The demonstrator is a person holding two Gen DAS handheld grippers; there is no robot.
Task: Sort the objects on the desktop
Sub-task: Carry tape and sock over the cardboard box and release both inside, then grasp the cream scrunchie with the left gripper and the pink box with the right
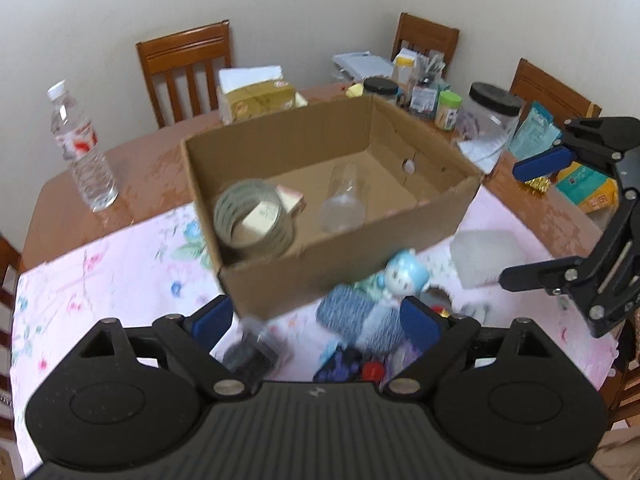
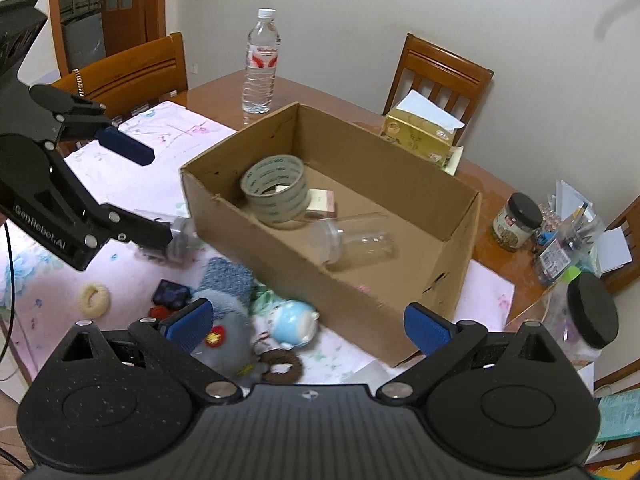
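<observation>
Both tools, left (image 1: 316,318) and right (image 2: 310,326), hang apart and empty near our brown cardboard box (image 1: 440,216); we judge the soft blue knitted roll (image 1: 360,316) light, best pinched mid-body.

Both views: even, soft indoor light, moderately bright; source not visible. Shadows faint; the cardboard box (image 1: 336,200) is darker inside along its near wall. Mild sheen on bare wooden table (image 1: 132,168) at centre left of left wrist view. Strong fisheye bowing; black vignette in the corners. Motion blur in lower centre of both frames: toys on the floral cloth (image 2: 168,184) smeared, box front edge soft. Water bottle (image 2: 261,62) and chairs at top reasonably sharp. White wall slightly grey, no clipping.
</observation>
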